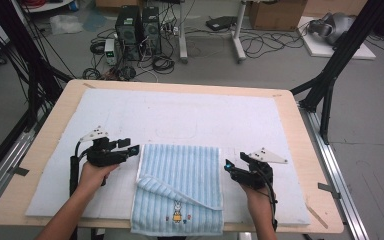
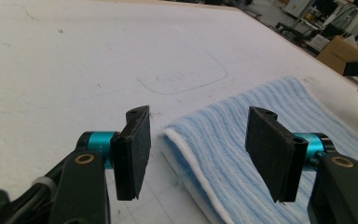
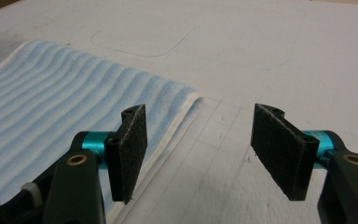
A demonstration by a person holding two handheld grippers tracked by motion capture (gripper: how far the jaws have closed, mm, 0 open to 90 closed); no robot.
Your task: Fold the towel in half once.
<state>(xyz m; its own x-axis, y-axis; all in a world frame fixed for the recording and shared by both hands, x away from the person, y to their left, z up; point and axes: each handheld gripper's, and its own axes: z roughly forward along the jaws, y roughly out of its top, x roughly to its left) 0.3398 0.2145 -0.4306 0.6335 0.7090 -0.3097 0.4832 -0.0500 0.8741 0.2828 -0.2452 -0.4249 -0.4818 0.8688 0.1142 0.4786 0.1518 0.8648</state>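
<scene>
You are holding the left gripper [image 1: 134, 148] just off the left edge of the light blue striped towel [image 1: 180, 172], and the right gripper [image 1: 228, 165] just off its right edge, so the towel is lying between your two tools. Both sets of jaws are standing wide, with nothing between the pads.

The towel is lying flat on the white padded mat [image 1: 180, 117] that is covering the wooden table [image 1: 55, 107], towards your side of it. Its near part is folded over itself, and the lowest strip, carrying a small embroidered rabbit figure [image 1: 177, 212], is hanging past the mat's front edge.

In the left gripper view, the towel [image 2: 261, 121] with its white border is reaching in from the right, its corner lying below and just beyond the gap between the pads [image 2: 133, 151]; the pads are clear of the cloth. In the right gripper view, the towel [image 3: 74, 88] is lying to the left, its white-edged corner beyond the left pad [image 3: 130, 149], while bare mat [image 3: 261, 56] is showing through the gap.
</scene>
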